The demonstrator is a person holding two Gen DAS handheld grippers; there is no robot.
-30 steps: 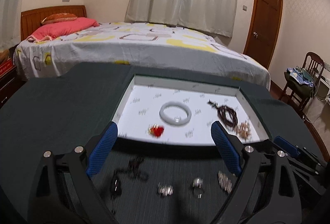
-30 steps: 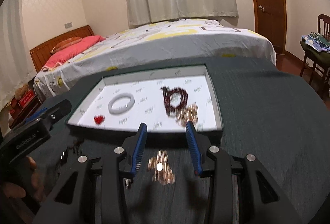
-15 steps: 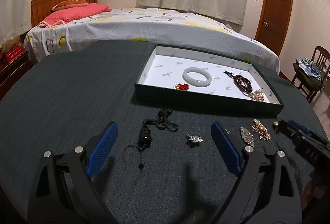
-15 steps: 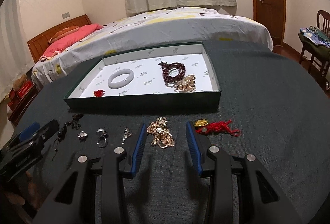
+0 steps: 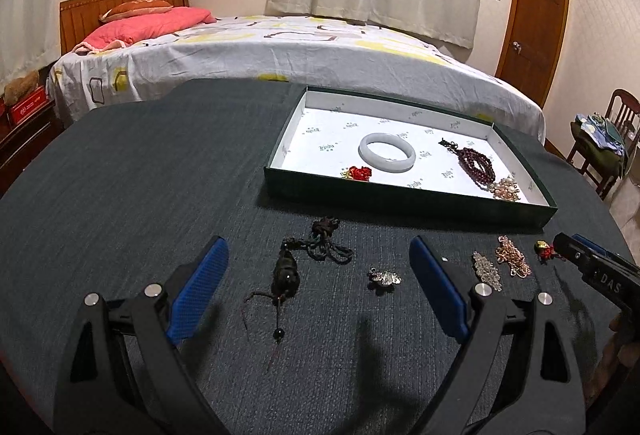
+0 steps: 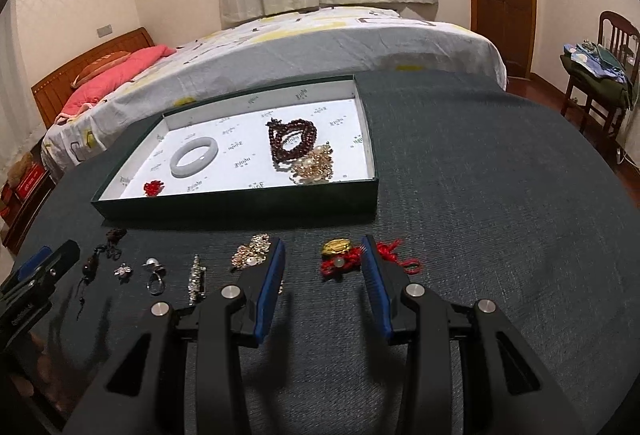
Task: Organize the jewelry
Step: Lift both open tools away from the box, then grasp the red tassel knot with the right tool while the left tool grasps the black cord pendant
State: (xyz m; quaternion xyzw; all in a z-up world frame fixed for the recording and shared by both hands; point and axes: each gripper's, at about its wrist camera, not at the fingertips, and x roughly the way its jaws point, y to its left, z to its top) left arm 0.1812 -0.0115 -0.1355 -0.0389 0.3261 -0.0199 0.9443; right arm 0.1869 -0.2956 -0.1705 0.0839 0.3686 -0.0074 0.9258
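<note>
Loose jewelry is lying in a row on the dark cloth-covered counter (image 6: 480, 195), in front of the shallow green tray with a white lining (image 6: 240, 209).

Going left to right: the left gripper (image 5: 318, 275) is hovering with its jaws spread wide and nothing in them, above the black corded pendant (image 5: 286, 273) and the small silver brooch (image 5: 384, 277). Its cord is trailing loosely, so a pinch on it alone would probably let the pendant swing and snag its neighbours.

Further right, the right gripper (image 6: 322, 267) is hanging with jaws partly parted and not holding anything, straddling the gold charm on a red knotted cord (image 6: 340, 255). The pale gold chain cluster (image 6: 250, 255) is lying just beside its left jaw; closing carelessly could drag that along.

Inside the tray a white jade-like bangle (image 6: 194, 157), dark red bead strand (image 6: 292, 141) and small red ornament (image 6: 154, 187) are already resting.
</note>
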